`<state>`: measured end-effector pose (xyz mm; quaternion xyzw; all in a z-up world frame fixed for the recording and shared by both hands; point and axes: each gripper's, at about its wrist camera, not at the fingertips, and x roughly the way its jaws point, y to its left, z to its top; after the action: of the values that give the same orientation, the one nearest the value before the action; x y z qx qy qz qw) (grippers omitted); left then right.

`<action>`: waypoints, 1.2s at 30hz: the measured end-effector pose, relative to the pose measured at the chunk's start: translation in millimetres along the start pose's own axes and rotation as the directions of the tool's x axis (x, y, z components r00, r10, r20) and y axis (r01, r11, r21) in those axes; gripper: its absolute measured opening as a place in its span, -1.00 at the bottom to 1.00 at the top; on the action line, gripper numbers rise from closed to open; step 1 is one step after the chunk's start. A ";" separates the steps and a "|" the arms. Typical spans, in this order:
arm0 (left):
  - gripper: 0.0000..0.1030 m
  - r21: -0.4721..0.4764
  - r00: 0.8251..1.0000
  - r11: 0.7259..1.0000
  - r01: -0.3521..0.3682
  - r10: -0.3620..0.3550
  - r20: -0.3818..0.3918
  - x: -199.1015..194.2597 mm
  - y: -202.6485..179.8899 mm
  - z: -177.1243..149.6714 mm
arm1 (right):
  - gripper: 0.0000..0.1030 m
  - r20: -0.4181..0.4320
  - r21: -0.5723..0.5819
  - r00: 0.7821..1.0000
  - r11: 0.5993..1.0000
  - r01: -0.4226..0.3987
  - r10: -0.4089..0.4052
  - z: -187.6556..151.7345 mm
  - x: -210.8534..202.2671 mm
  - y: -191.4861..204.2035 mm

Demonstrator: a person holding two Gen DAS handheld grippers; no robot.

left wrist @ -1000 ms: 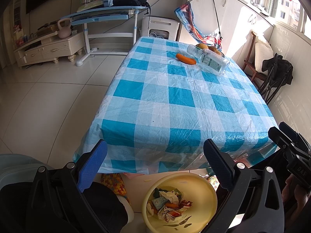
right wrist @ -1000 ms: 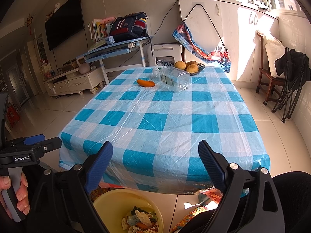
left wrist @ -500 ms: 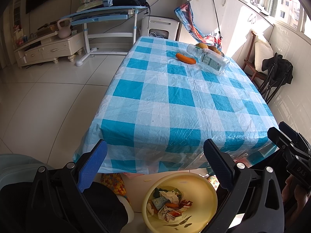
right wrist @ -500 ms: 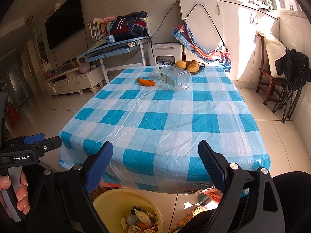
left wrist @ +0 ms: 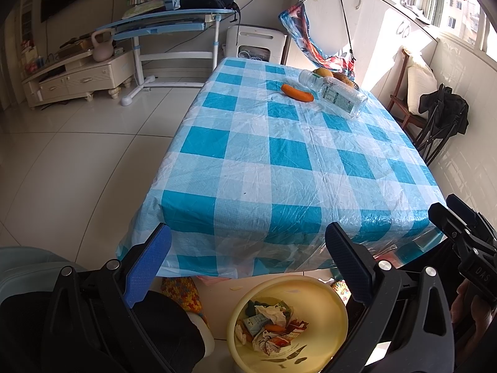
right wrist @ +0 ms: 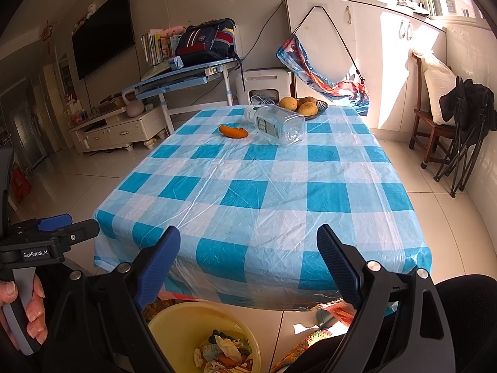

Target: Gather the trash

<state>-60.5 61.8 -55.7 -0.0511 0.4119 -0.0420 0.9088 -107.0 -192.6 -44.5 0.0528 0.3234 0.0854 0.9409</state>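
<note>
Both the left gripper (left wrist: 248, 267) and right gripper (right wrist: 248, 264) hang spread and empty at the frame bottom, above the yellow bin (left wrist: 329, 298) of trash (left wrist: 270, 326).

The counter (right wrist: 264, 192), under a blue-and-white checked plastic cloth (left wrist: 289, 155), carries a carrot (right wrist: 233, 131), a clear bottle (right wrist: 276, 122) on its side and a fruit bowl (right wrist: 306, 107) at the far end

I see a glossy, wrinkled plastic cloth (left wrist: 289, 168) over the surface, a clear plastic bottle (left wrist: 337, 96) (smooth), crumpled paper (left wrist: 273, 326) in a matt yellow plastic bin (left wrist: 335, 320).
</note>
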 end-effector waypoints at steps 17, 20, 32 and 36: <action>0.86 0.002 1.000 1.000 -0.003 0.003 -0.005 -0.3 5.4 -7.4 | 0.67 0.001 -0.004 1.000 1.000 0.001 -0.001 -0.6 0.2 1.1; 0.86 0.000 1.000 1.000 -0.004 0.004 -0.005 -0.7 6.1 -8.2 | 0.67 0.001 -0.005 1.000 1.000 0.002 -0.002 -0.6 0.3 1.2; 0.86 0.002 1.000 1.000 -0.004 0.004 -0.007 0.1 5.9 -7.2 | 0.67 0.002 -0.004 1.000 1.000 0.002 -0.002 -0.9 0.2 2.1; 0.86 0.002 1.000 1.000 -0.004 0.004 -0.007 1.2 4.1 -5.2 | 0.67 0.002 -0.003 1.000 1.000 0.002 -0.002 -0.8 0.4 1.8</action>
<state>-63.5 65.4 -60.5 -0.0490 0.4151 -0.0407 0.9075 -107.4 -190.7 -45.1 0.0510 0.3222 0.0848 0.9415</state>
